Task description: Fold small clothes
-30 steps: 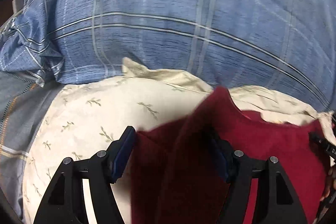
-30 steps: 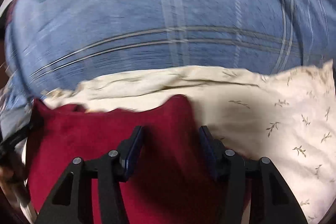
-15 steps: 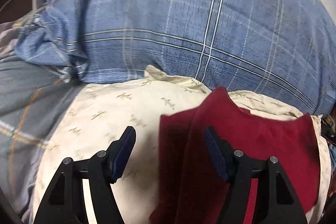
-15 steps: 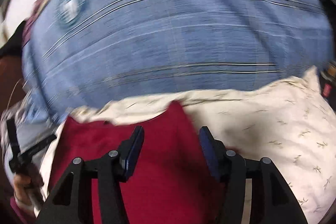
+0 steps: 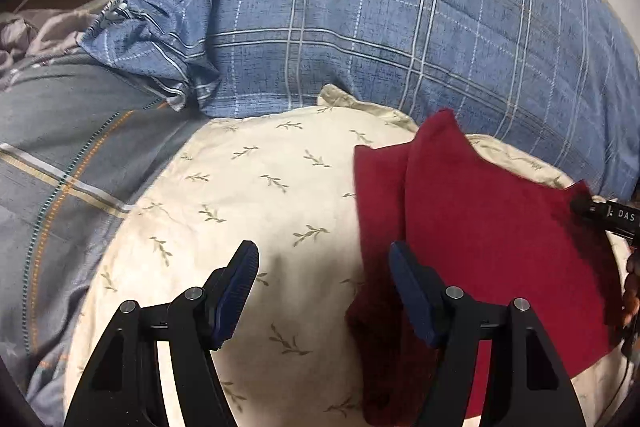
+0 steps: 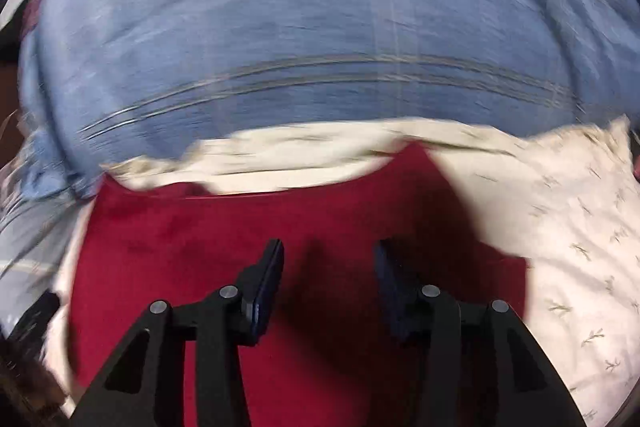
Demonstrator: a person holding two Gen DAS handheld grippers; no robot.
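My left gripper hung open beside the folded dark-red fleece garment; my right gripper, empty above it, was closing.

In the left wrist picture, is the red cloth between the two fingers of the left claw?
No. The red cloth lies to the right of the left claw, and only the cream pillow shows between its fingers.

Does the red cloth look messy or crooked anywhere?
A bit. The red cloth on the cream leaf-print pillow isn't folded squarely: in the left wrist view a second layer sticks out along its left edge, and its top edge rises to uneven points. Nothing looks torn or spilled.
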